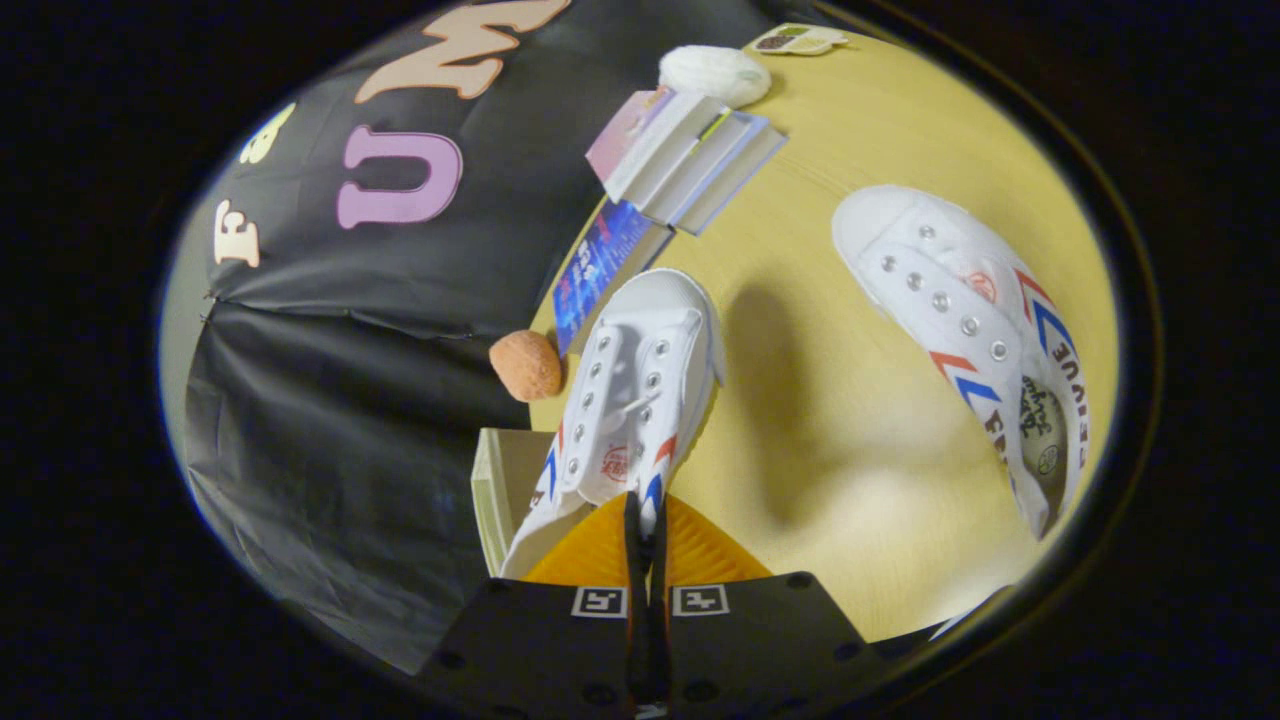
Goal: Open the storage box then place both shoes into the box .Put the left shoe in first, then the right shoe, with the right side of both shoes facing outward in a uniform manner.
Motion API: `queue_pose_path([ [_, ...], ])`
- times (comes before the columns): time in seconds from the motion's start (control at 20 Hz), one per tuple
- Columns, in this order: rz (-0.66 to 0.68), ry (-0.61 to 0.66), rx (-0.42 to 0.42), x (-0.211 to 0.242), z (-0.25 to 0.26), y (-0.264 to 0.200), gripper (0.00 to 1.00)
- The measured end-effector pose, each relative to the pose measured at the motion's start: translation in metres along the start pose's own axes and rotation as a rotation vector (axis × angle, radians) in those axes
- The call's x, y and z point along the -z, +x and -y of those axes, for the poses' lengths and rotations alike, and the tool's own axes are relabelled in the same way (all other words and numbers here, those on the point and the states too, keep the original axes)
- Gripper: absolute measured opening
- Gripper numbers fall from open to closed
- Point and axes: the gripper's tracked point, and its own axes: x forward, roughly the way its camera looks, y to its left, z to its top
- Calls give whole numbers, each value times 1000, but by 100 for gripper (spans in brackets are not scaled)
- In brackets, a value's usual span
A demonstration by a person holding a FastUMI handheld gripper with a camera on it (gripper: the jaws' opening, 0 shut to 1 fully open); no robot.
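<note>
A white canvas shoe (640,385) with red and blue chevrons hangs just ahead of my fingers, toe pointing away. My gripper (645,512) is shut on the thin edge of the shoe's collar near the heel. The shoe is off the yellow table (860,480) and throws a shadow on it. A second matching shoe (960,320) lies on the table, apart from the first and well beyond my fingers, its opening showing the insole. A pale box edge (497,495) shows beside the held shoe's heel; I cannot tell whether it is the storage box.
A stack of books (690,160) and a blue book (605,265) lie past the held shoe's toe. An orange ball (527,365) sits at the table's edge by the cloth wall. A white round object (715,75) and a small card (800,40) lie farther off.
</note>
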Motion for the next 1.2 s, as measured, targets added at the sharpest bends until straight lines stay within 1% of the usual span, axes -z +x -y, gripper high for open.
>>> queue_pose_path([
  [0.2,8,-50,-102,-1,-61,-10,2],
  [0.4,-30,-126,-189,15,-122,-17,2],
  [0.55,-67,-193,-229,36,-158,-8,2],
  [0.7,-133,-222,-261,66,-183,12,2],
  [0.8,-183,-241,-261,88,-191,31,2],
  [0.95,-268,-298,-230,131,-193,51,2],
  [1.05,-324,-330,-195,158,-186,59,2],
  [1.2,-376,-361,-126,183,-166,72,2],
])
